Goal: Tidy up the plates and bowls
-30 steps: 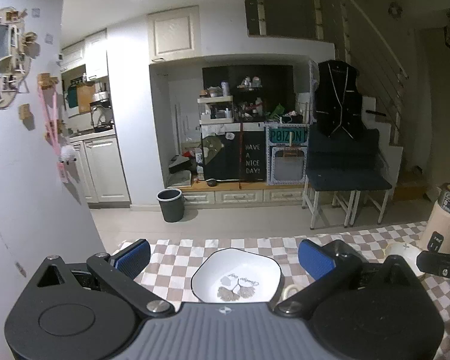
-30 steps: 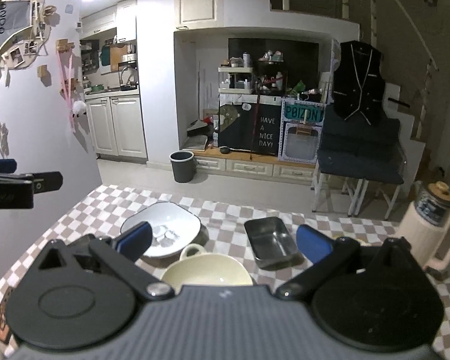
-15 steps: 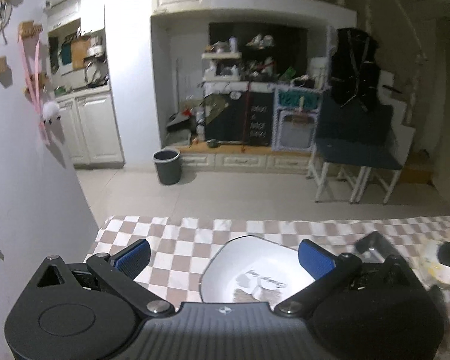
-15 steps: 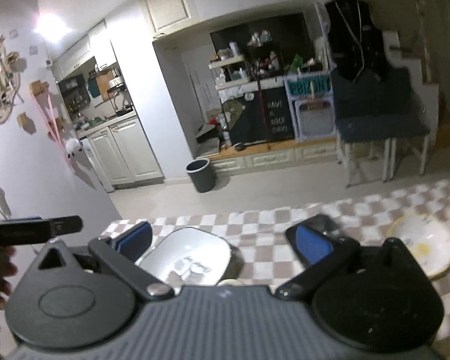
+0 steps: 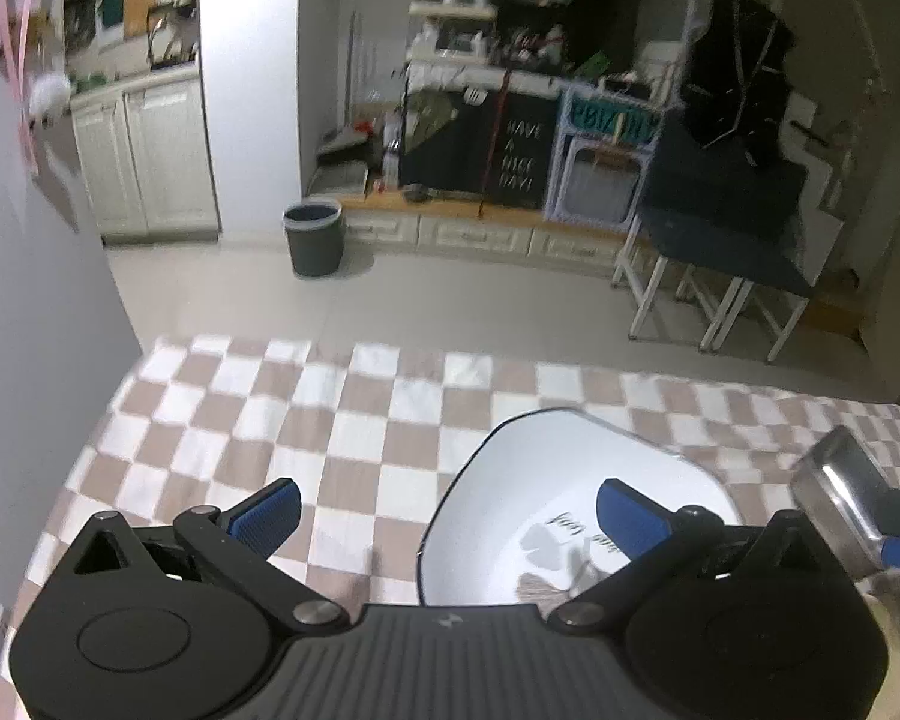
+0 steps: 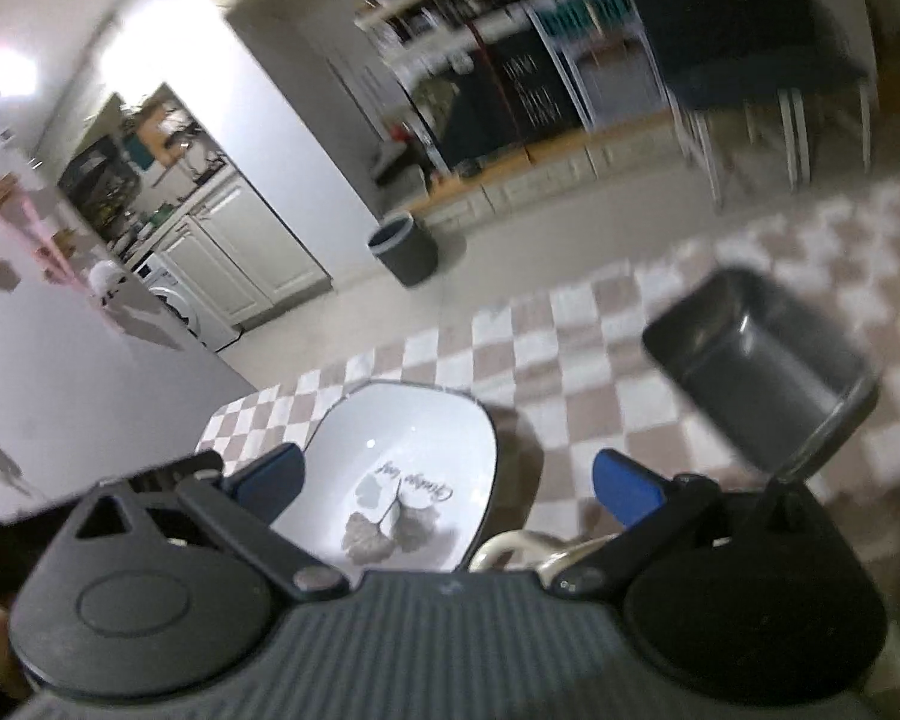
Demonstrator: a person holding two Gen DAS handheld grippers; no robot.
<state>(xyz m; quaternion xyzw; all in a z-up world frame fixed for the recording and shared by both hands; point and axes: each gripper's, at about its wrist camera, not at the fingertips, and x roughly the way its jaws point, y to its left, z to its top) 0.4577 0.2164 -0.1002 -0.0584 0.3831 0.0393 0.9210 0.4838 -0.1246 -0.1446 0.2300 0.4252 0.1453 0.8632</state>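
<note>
While the left gripper [image 5: 447, 510] hangs low over the checked tablecloth [image 5: 258, 420], its blue-padded fingers [image 5: 270, 510] stand spread wide with nothing between them. Seen from the left wrist, the white square bowl [image 5: 570, 492] lies ahead and to the right of the gap's centre: the right-hand pad sits over the bowl's inside, the left-hand pad over bare cloth, so the bowl's near-left rim falls between the two. One corner of the bowl points away toward the far table edge. Beyond it to the right, the corner of a metal tray [image 5: 840, 480] shows, with a sliver of the other tool's blue pad at the frame's edge.

From the right wrist, blurred by motion, the right gripper [image 6: 444, 486] is likewise splayed and holds nothing. Here the same bowl [image 6: 402, 450], printed with a leaf and script, lies ahead and left of centre, its left rim just beside the left-hand pad. A cream handle [image 6: 510, 546] curls up close under the tool between the pads; what it belongs to is mostly hidden. The dark tray [image 6: 762, 372] sits farther off to the right, its long side running diagonally away.

Both tools are close to the bowl; the left one looks better placed, already straddling a rim, and would likely need only to settle and pinch.
</note>
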